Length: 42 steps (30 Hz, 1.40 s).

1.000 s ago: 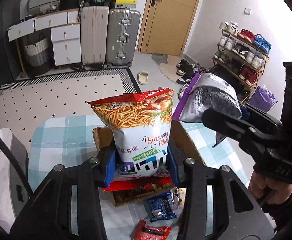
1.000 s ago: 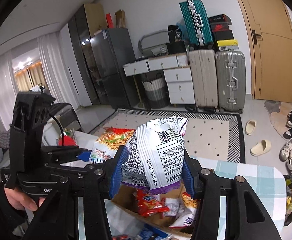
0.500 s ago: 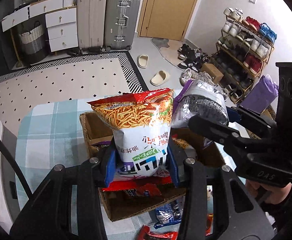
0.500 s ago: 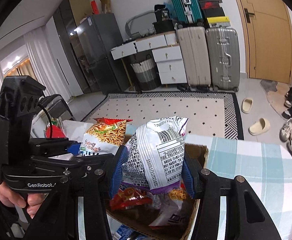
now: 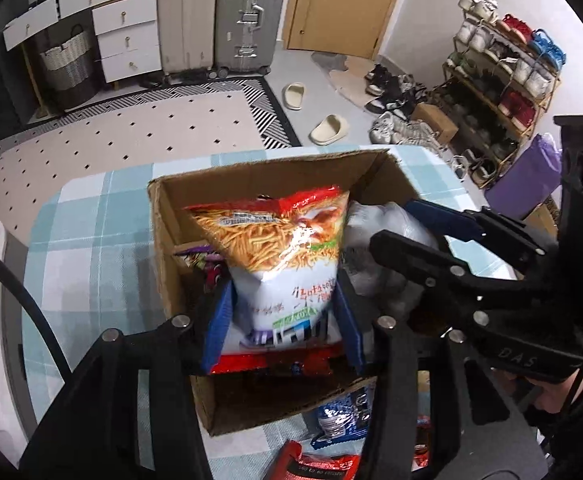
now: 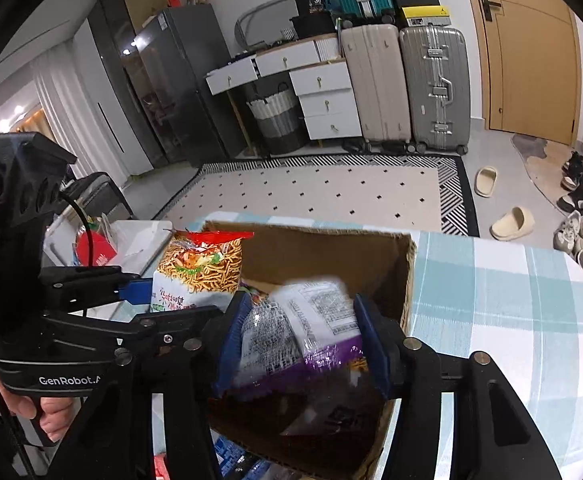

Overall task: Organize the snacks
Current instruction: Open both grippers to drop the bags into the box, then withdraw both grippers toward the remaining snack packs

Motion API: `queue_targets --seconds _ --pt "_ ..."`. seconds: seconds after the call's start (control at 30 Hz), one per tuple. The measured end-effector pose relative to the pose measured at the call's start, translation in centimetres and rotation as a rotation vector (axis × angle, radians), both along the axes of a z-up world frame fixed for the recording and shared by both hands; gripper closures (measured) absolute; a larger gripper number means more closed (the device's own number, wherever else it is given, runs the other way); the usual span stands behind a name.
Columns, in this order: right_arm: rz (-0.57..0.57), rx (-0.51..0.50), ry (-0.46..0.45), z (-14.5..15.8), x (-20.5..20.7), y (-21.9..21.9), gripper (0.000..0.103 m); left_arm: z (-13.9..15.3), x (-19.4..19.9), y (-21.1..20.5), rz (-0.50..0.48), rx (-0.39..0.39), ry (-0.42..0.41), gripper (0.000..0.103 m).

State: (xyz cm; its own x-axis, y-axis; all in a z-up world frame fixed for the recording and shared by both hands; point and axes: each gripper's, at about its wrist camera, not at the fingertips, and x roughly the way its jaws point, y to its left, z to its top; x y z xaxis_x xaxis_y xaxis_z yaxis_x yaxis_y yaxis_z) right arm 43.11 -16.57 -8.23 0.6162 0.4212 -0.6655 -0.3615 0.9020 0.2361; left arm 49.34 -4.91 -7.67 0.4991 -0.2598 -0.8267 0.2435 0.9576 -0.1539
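An open cardboard box [image 5: 163, 240] [image 6: 323, 252] stands on the blue plaid tablecloth [image 5: 91, 260]. My left gripper [image 5: 283, 284] [image 6: 179, 296] reaches down into the box. Its jaws are opening, but the blue pads still touch a noodle-snack bag [image 5: 279, 240] [image 6: 199, 264], red-topped and upright. My right gripper [image 6: 300, 300] [image 5: 391, 220] is inside the box beside it, jaws opening. A silver bag with a purple bottom [image 6: 311, 320] [image 5: 371, 216] lies blurred and low between its pads, sliding loose onto the snacks below.
Other packets lie in the box, one of them purple [image 5: 203, 256]. On the cloth before the box lie a blue packet [image 5: 343, 416] and a red one [image 5: 315, 464]. A hand [image 6: 43, 412] grips the left tool. Past the table edge are a rug, suitcases and shoes.
Both grippers have sunk from above the box into it with their bags. The silver bag has slipped down between the right pads. Both pairs of jaws stand a little wider.
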Motion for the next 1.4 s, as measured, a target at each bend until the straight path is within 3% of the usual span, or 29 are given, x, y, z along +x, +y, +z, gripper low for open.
queue_targets --seconds 0.17,0.5,0.8,0.9,1.0,1.2,1.4 --pt "-0.012 -0.024 -0.015 0.3 -0.8 -0.1 0.048 0.7 -1.9 0.1 0.020 0.037 -0.082 0.027" --pt "-0.027 0.016 -0.106 4.8 -6.5 -1.4 0.040 6.0 -9.2 1.9 0.048 0.011 -0.207 0.023" --pt "-0.037 0.045 -0.238 9.1 -15.2 -2.4 0.031 11.5 -20.5 3.1 0.091 0.061 -0.408 0.018" --pt "-0.038 0.061 -0.288 10.1 -18.4 -2.8 0.023 12.9 -24.0 3.4 0.112 0.082 -0.484 0.002" --pt "-0.032 0.079 -0.331 10.6 -21.3 -2.8 0.020 13.9 -27.7 3.7 0.126 0.075 -0.550 0.000" --pt "-0.021 0.097 -0.409 11.0 -27.3 -2.4 0.013 15.0 -32.7 4.4 0.156 0.030 -0.580 0.000" --pt "-0.002 0.113 -0.482 10.7 -32.3 -1.8 0.005 14.5 -36.9 5.1 0.189 0.043 -0.629 0.000"
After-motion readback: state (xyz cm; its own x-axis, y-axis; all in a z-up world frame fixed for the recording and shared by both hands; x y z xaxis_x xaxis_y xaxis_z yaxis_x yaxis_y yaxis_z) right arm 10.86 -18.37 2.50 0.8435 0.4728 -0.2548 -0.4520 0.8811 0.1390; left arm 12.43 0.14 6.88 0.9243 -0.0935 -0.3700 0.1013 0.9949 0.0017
